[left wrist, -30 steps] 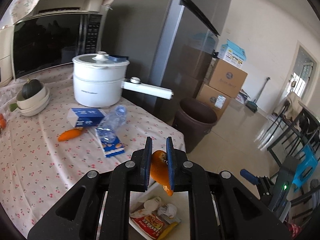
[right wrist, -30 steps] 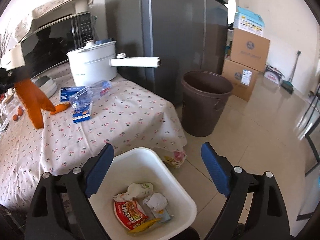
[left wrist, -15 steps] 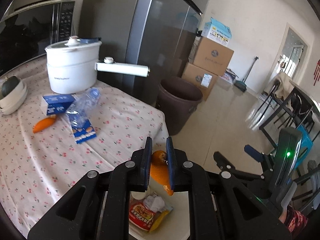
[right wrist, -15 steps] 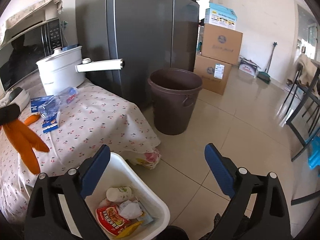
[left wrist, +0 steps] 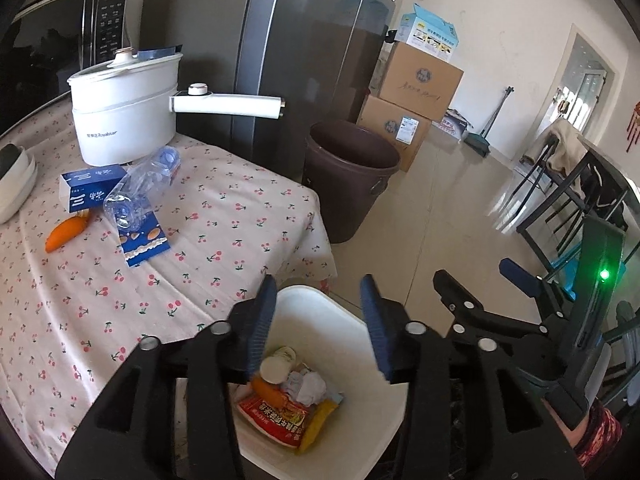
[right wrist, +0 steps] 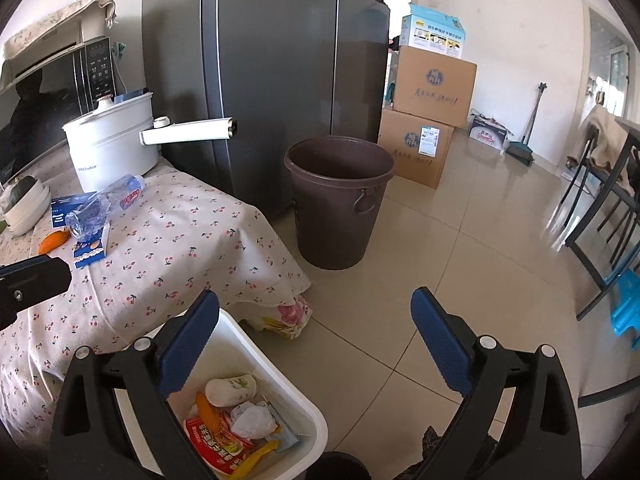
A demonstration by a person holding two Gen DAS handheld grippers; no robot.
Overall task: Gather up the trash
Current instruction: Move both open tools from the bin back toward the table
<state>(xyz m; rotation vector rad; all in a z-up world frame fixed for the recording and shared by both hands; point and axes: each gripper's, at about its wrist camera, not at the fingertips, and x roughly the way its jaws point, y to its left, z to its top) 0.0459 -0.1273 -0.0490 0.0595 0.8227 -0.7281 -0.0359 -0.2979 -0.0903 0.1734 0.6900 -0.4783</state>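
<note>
A table draped in a pale cloth printed with small red cherries (left wrist: 224, 216) filled the left of both views. On it stood a white electric cooking pot with a long white handle (left wrist: 124, 120), and in front of that lay a small blue-and-white carton (left wrist: 90, 190), a crushed clear plastic bottle (left wrist: 140, 184), a flat blue snack wrapper (left wrist: 146, 242) and a curled piece of orange peel (left wrist: 66, 232). A tall dark grey refrigerator (right wrist: 280, 60) rose behind the table, with a round brown plastic bucket (right wrist: 338, 200) on the tiled floor beside it and stacked cardboard boxes (right wrist: 428, 120) further back.

Just below the table edge sat a white rectangular plastic waste bin (left wrist: 360, 340), partly hidden by the black gripper frames. Inside it lay a red printed food packet (right wrist: 216, 444), crumpled white tissue (right wrist: 252, 420), a small white bottle (right wrist: 230, 390), a yellow strip and an orange peel piece (right wrist: 210, 410), which rested loose among the rest.

The left gripper (left wrist: 320, 320) hung over the bin, its ribbed blue pads opening and nothing between them. The right gripper (right wrist: 316, 344) was spreading its jaws very wide, also empty, above the bin's near corner and the bare floor.
</note>
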